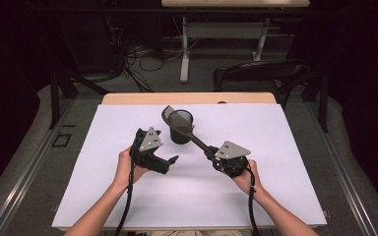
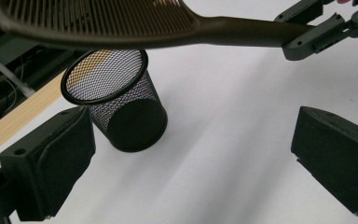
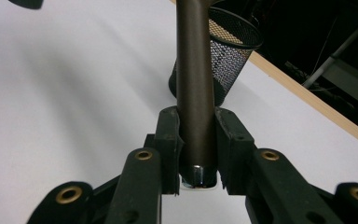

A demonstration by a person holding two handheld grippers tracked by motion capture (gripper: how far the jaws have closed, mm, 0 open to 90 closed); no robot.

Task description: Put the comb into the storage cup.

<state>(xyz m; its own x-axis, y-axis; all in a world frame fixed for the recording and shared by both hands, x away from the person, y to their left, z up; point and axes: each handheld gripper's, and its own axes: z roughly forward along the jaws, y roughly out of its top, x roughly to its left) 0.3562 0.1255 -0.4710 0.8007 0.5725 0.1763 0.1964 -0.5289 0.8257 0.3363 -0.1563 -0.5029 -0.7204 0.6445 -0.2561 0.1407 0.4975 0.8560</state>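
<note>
Forearms come in at the bottom of the high view, closest to the camera, and each hand holds a pair of tongs over the big white tabletop (image 1: 128,196).

On that tabletop, near the far middle, a black mesh cup (image 1: 181,126) stands upright with its open top facing up. It looks like a pen holder. I think it stands there so the long thing can be dropped in.

That long thing is a dark brown slotted spatula (image 1: 177,124). Its wide, slotted end hangs in the air right over the cup's rim, and its handle slants down toward the person's right side. My guess is it is held by the very end so the wide part can be aimed at the cup.

Right tongs (image 1: 209,152) are squeezed tight on the end of the handle; in the right gripper view both pads press the handle (image 3: 195,102) from each side.

Left tongs (image 1: 169,163) are wide open and hold nothing. They wait just beside the cup, perhaps to steady it.

Some parts are hard to see. The spatula's wide end is cut off at the top of the left gripper view (image 2: 98,21). I cannot tell if it touches the rim. The room behind is very dark.
</note>
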